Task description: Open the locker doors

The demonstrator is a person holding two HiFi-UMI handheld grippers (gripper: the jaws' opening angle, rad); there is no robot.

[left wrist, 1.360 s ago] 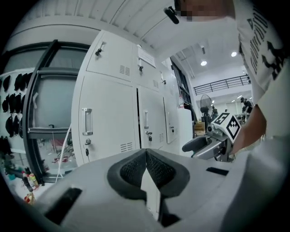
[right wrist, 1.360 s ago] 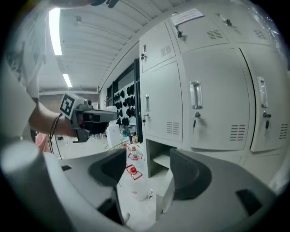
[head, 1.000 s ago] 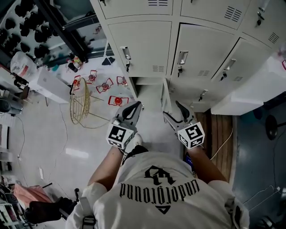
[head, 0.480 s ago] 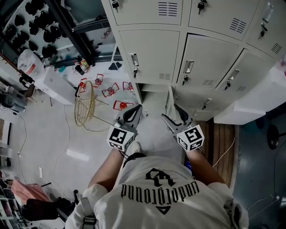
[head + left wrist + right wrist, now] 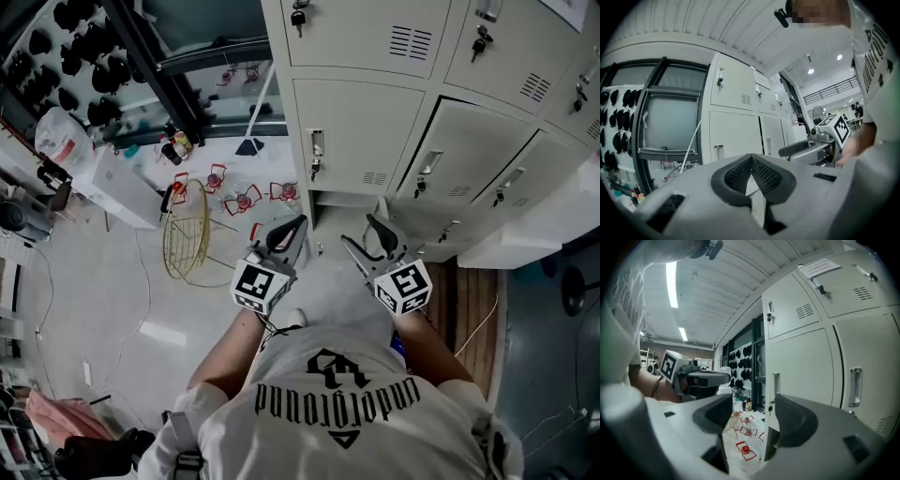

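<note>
The bank of grey lockers point(image 5: 361, 127) fills the top of the head view, directly ahead of the person. Both grippers are held out level toward its lower rows, clear of the metal and touching nothing. The left gripper point(image 5: 296, 227) is clenched. In its own view the two dark ribbed pads point(image 5: 740, 174) meet at the tip with nothing caught between them, and the locker fronts stand well beyond. The right gripper point(image 5: 363, 234) is released, its jaws wide apart after having just been closing a little, and nothing is gripped. Through the gap in its own view (a clear look past the pads) the floor point(image 5: 740, 460) shows, along with the edge of a locker door point(image 5: 801, 376) with its upright handle point(image 5: 776, 380); the door lies farther off, not between the pads. In the head view the nearest lower door point(image 5: 356, 131) sits flush, its handle point(image 5: 316, 150) at its left edge. The two doors to its right point(image 5: 464, 141) point(image 5: 539, 173) show dark gaps along their edges and stand out of line with the front. On the pale floor to the left lie a gold wire basket point(image 5: 187, 234) and several small red-framed items point(image 5: 246, 200).
</note>
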